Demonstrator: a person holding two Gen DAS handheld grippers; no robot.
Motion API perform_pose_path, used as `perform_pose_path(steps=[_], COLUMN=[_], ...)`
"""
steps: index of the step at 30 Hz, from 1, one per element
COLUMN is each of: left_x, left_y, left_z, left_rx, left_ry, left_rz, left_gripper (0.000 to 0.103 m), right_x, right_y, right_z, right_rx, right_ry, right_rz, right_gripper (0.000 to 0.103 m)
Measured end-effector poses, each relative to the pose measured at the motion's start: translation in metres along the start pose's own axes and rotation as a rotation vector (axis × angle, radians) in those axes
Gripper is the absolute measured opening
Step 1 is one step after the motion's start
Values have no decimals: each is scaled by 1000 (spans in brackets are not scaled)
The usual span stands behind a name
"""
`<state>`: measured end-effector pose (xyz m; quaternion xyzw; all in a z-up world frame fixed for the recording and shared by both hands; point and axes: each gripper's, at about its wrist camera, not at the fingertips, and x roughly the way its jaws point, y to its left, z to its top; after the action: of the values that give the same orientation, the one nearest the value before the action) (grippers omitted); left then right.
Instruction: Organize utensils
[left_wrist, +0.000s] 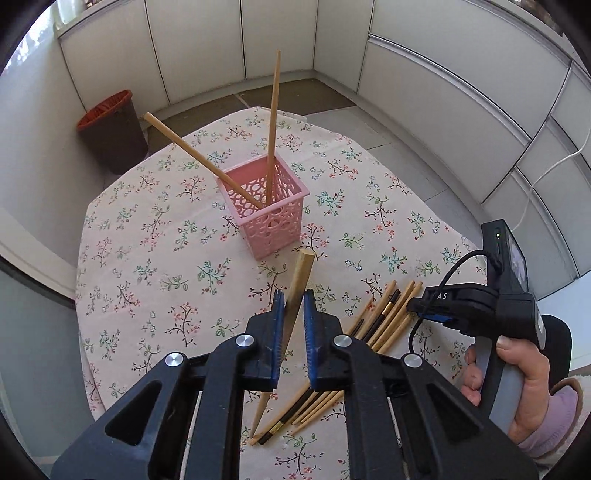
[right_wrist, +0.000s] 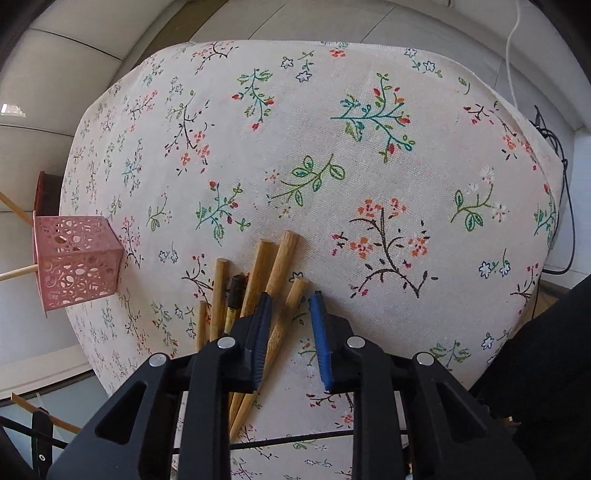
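Floral tabletop (left_wrist: 147, 236) under me: I'm carrying a chopstick (left_wrist: 299, 280) clamped in the left hand-held gripper (left_wrist: 293, 306), its long axis pointing up toward the pink basket (left_wrist: 273, 218) just ahead; the right hand-held gripper (right_wrist: 291, 306) is nipping one stick of the pile (right_wrist: 258, 266).

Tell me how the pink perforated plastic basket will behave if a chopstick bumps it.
The pink perforated plastic basket looks thin-walled and light, so it would probably slide on the floral tablecloth. Two wooden chopsticks lean out well above its rim, so a knock up there might tip it.
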<state>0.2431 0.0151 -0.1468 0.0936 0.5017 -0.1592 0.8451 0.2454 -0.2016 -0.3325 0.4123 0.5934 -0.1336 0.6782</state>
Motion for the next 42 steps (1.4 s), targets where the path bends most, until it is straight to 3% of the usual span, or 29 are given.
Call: perform_pose_path(steps=[6,12,15,21,24,31,34,36,38,42], left_x=[-32,-65,-77,-96,-101,-90,-68,-40,-8,46], left_y=[4,6,2,2,7,20,20,12,0,-26], left_z=[0,-4,-9,-13,-15,-21,-19,-17,-13,7], left_rx=[-19,-58,-81,-106,-110,-88,-82,-62,-38,37], left_ry=[-64,-131,-162,-218,-237,-203,-134,-58,4,96], left_rz=[3,14,6,19,7,-22,-51,-53,-33,15], left_gripper=[8,8,8,5,5,5,5,13,28,37], right_x=[-9,-75,-80,-34,-15,-3,-2,-1,-3,-5], right_y=[3,11,1,-6,-5,-17,-17,-18,-22,-32], right_z=[-2,-17,-15,-8,-4,7,6,6,7,9], right_rx=[-84,-306,-279,-144,-99,-11,-15,-17,-9,3], right_ry=[-24,-159,-89,59,67,64,70,78,83,107], right_rz=[51,158,175,131,97,76,83,87,97,116], right_gripper=[0,0,1,9,20,25,26,26,31,33])
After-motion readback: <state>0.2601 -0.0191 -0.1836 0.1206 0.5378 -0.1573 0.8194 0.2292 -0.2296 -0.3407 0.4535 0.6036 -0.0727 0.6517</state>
